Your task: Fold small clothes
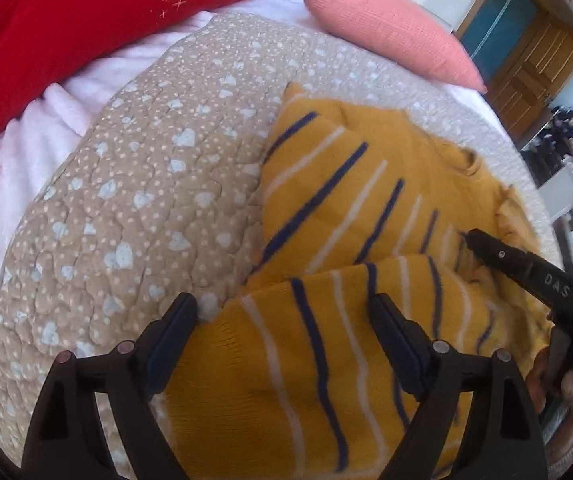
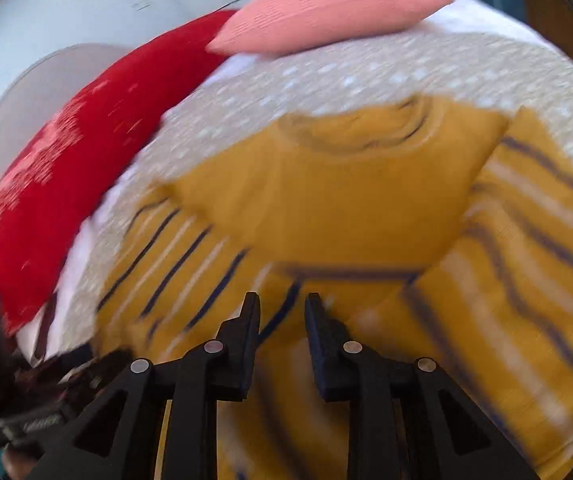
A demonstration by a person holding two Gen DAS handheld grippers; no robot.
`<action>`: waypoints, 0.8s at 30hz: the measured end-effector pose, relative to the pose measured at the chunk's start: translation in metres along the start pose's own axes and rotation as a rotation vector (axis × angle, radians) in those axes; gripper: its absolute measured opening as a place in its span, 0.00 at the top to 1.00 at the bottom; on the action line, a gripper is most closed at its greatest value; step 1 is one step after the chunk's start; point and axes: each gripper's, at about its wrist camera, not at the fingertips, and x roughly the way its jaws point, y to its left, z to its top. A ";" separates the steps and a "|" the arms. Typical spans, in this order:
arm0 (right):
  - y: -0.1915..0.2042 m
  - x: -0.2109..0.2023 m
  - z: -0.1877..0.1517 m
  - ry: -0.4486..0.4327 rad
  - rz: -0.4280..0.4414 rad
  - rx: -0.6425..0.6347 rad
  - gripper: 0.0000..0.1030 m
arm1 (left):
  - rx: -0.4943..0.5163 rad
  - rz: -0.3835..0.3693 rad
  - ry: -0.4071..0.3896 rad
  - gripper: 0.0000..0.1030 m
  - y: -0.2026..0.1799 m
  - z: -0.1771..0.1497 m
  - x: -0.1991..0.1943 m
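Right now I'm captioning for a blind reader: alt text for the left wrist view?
A mustard sweater with navy and white stripes lies partly folded on a beige heart-print quilt, beneath the open left gripper. A red cushion and a pink cushion sit behind.

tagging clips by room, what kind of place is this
Most likely a bedroom: a quilted heart-print bedspread, a red pillow, a pink cushion, and a wooden door behind.
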 end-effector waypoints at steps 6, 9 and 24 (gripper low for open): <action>-0.051 -0.111 -0.040 -0.142 -0.004 0.014 0.42 | -0.024 -0.081 -0.087 0.15 0.024 -0.041 -0.060; -0.092 -0.154 -0.075 -0.160 -0.077 0.064 0.40 | -0.051 -0.090 -0.083 0.15 0.041 -0.073 -0.071; -0.162 -0.178 -0.211 -0.020 0.375 0.386 0.36 | -0.074 -0.307 -0.066 0.15 0.020 -0.186 -0.085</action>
